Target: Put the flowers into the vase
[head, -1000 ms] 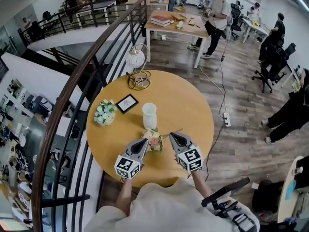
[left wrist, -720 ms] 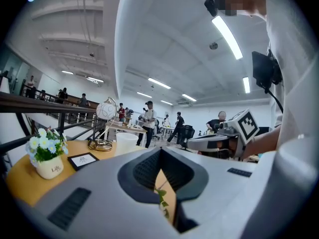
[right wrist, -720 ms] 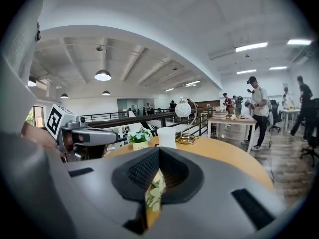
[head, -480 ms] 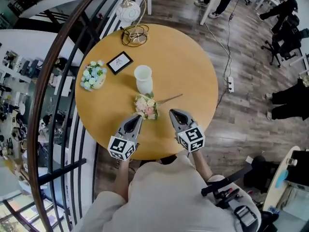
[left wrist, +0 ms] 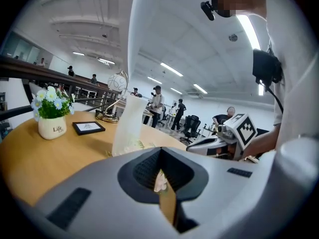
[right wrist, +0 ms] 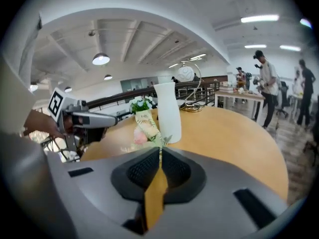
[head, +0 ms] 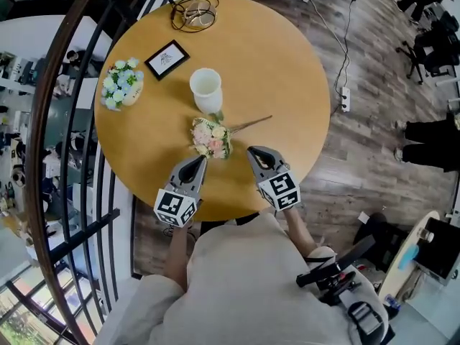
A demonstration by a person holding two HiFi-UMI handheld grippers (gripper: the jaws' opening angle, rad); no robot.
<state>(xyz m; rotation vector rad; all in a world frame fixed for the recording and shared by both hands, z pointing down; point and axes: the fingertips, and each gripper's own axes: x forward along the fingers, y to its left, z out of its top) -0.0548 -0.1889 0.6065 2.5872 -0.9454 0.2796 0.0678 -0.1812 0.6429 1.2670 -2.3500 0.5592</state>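
A white vase [head: 206, 90] stands upright near the middle of the round wooden table [head: 287, 63]. Just in front of it a bouquet of pink flowers [head: 210, 137] lies on its side, its stem pointing right. My left gripper [head: 199, 160] hovers just short of the bouquet's near left side, shut and empty. My right gripper [head: 251, 151] hangs to the bouquet's right, below the stem, also shut and empty. The right gripper view shows the vase [right wrist: 167, 112] and the flowers [right wrist: 144, 131] straight ahead of the closed jaws. In the left gripper view the vase [left wrist: 128, 126] rises beyond the jaws.
A small pot of white and blue flowers [head: 119, 85], a black picture frame [head: 167, 58] and a gold wire lamp [head: 195, 13] sit on the table's far left. A dark railing [head: 50, 121] runs along the left. The table's near edge is under my hands.
Both grippers have sunk toward the table and sit nearer the bouquet. The head view has tipped further down. Vase and flowers have not moved.
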